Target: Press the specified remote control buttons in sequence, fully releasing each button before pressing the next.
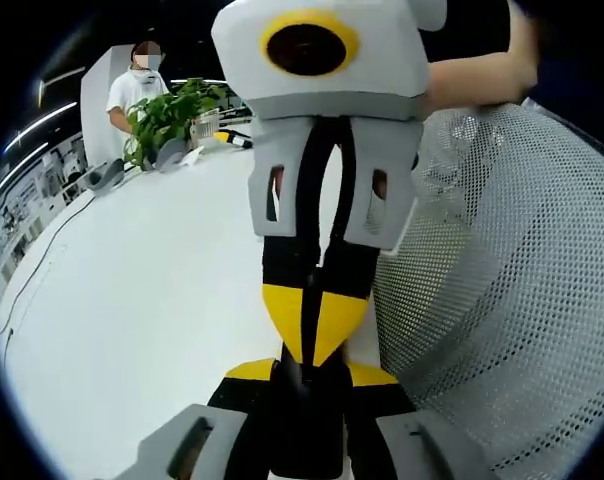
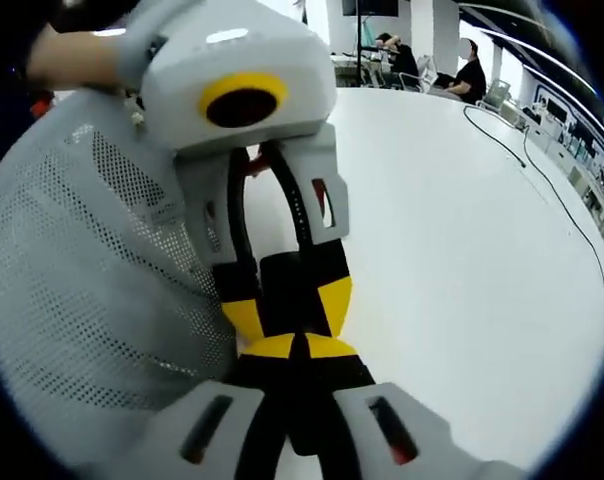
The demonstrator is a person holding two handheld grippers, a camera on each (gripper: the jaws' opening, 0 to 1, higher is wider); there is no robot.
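The right gripper (image 1: 314, 325) is reaching down from the top centre of the left gripper view. Its yellow-tipped jaws are pressing together along a thin dark seam with nothing between them. In the right gripper view its tips (image 2: 302, 348) are likewise meeting, low at centre.

The left gripper (image 1: 307, 378) is rising from the bottom edge, nose to nose with the other. Its yellow tips are sitting either side of a black middle, which may be part of the jaws or something else. I cannot tell whether it is closed or gripping anything. It is looking the same in the right gripper view (image 2: 290, 300).

Where the remote control is lying cannot be told; the grippers are covering the centre of the white table (image 1: 132, 300).

A grey mesh chair back (image 1: 512, 280) is filling the right side, cut off by the frame. A forearm (image 1: 482, 75) is crossing above it. A potted plant (image 1: 167, 115) and a standing person (image 1: 137, 90) are showing small at upper left.
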